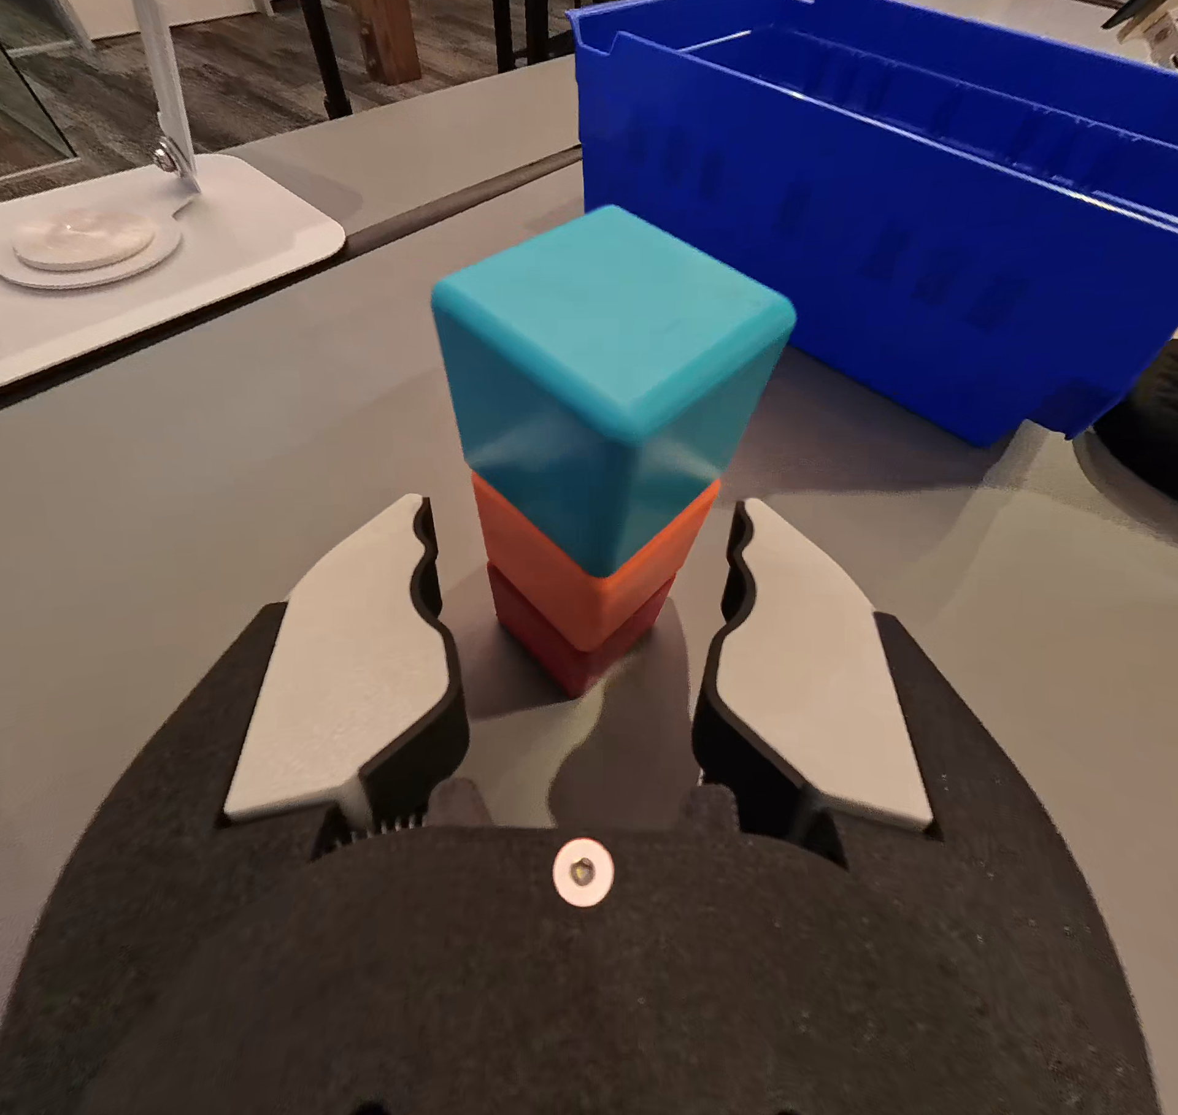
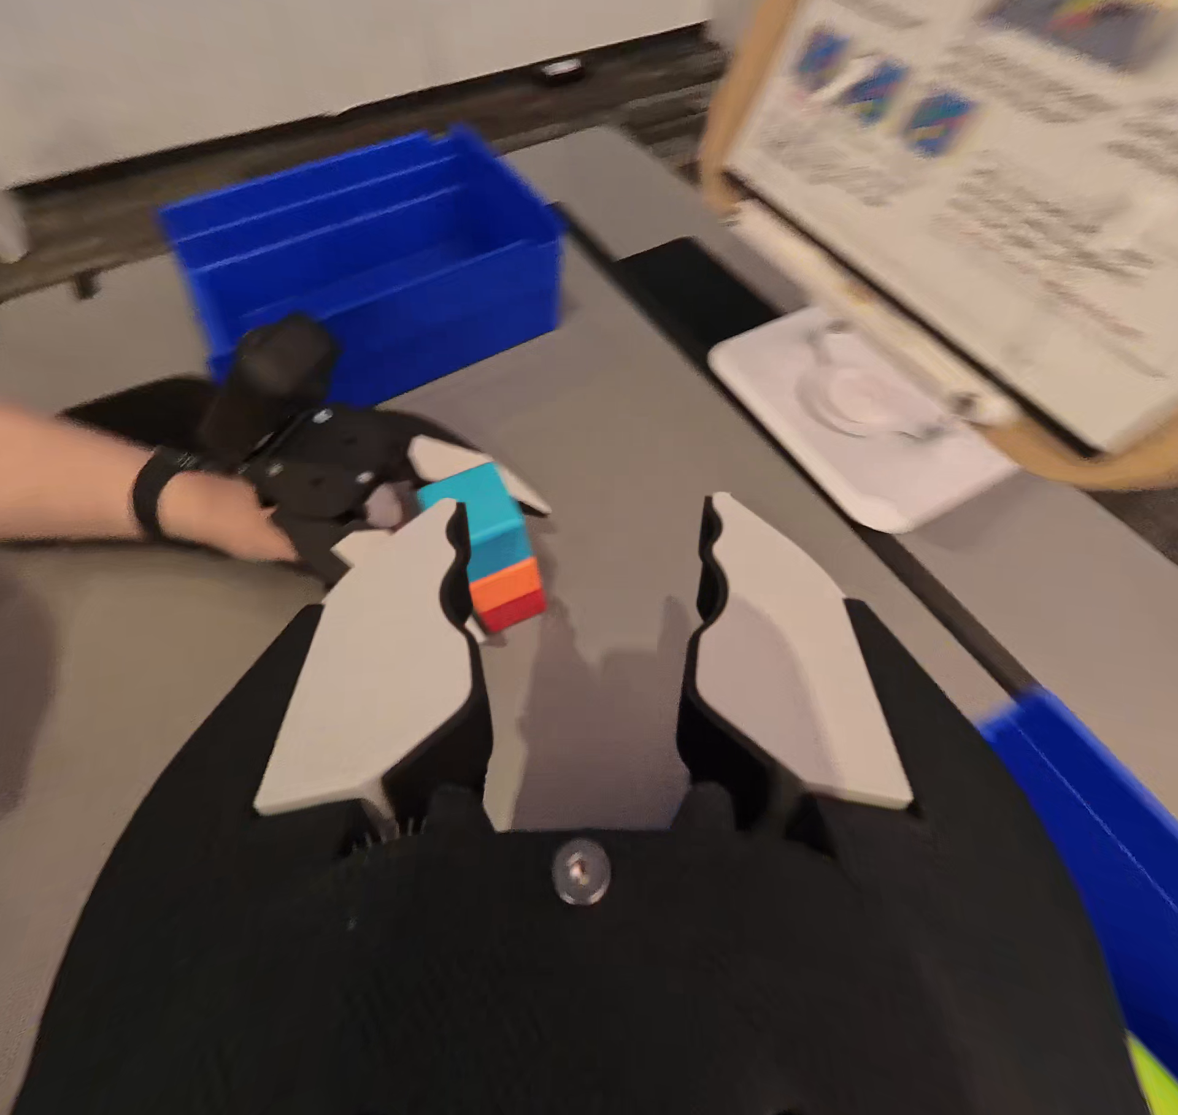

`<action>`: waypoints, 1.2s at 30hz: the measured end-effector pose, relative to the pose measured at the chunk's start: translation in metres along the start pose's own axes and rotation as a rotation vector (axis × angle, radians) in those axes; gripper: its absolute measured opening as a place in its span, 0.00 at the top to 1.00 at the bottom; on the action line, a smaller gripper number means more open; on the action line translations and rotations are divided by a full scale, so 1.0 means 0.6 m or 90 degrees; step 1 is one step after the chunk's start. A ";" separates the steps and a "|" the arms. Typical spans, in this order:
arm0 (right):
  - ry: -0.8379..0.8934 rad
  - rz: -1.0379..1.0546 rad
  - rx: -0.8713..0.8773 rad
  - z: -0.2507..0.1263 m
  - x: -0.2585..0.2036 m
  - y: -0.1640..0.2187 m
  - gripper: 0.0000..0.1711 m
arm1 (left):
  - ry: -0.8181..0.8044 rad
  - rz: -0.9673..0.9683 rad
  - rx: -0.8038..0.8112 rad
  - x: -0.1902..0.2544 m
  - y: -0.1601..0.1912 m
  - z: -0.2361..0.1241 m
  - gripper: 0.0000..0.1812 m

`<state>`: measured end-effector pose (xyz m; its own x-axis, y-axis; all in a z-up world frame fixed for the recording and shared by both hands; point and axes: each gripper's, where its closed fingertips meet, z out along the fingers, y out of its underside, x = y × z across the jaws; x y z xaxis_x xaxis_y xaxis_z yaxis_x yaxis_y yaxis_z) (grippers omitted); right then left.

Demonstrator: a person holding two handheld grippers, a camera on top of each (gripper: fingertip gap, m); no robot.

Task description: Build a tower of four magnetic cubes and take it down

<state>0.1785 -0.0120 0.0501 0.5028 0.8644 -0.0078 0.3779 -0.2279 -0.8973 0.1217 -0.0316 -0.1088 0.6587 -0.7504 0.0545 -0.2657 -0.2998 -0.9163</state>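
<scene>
A tower of magnetic cubes stands on the grey table (image 1: 191,511): a teal cube (image 1: 605,351) on top, an orange cube (image 1: 574,587) under it and a red cube (image 1: 574,657) at the bottom. My left gripper (image 1: 580,504) is open, with one finger on each side of the tower's lower part and not touching it. The right wrist view shows the tower (image 2: 503,549) with the left gripper (image 2: 465,511) around it. My right gripper (image 2: 584,504) is open and empty, above the table to the right of the tower.
A blue bin (image 1: 892,224) stands behind the tower, also in the right wrist view (image 2: 382,256). Another blue bin edge (image 2: 1083,829) is at the near right. A white stand base (image 1: 159,243) holds a framed poster board (image 2: 956,160). A person's hand (image 2: 191,511) holds the left gripper. There is about 15 centimeters between the tips of the two grippers.
</scene>
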 end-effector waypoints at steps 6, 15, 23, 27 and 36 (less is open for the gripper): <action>-0.129 -0.125 -0.106 0.105 -0.079 0.069 0.55 | 0.013 -0.005 -0.031 0.001 0.009 0.009 0.61; -0.144 -0.149 -0.152 0.163 -0.103 0.110 0.59 | 0.015 0.009 -0.037 0.004 0.010 0.012 0.64; -0.149 -0.149 -0.187 0.165 -0.106 0.121 0.70 | 0.016 0.013 -0.038 0.004 0.011 0.012 0.64; -0.152 -0.125 -0.195 0.162 -0.103 0.122 0.70 | 0.019 0.017 -0.035 0.005 0.009 0.013 0.64; -0.177 -0.020 -0.184 0.160 -0.096 0.117 0.71 | 0.024 0.010 -0.031 0.005 0.007 0.014 0.64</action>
<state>0.1015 -0.0346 -0.0551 0.2732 0.9523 -0.1362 0.6131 -0.2815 -0.7382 0.1282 -0.0301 -0.1155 0.6277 -0.7765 0.0558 -0.3104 -0.3153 -0.8968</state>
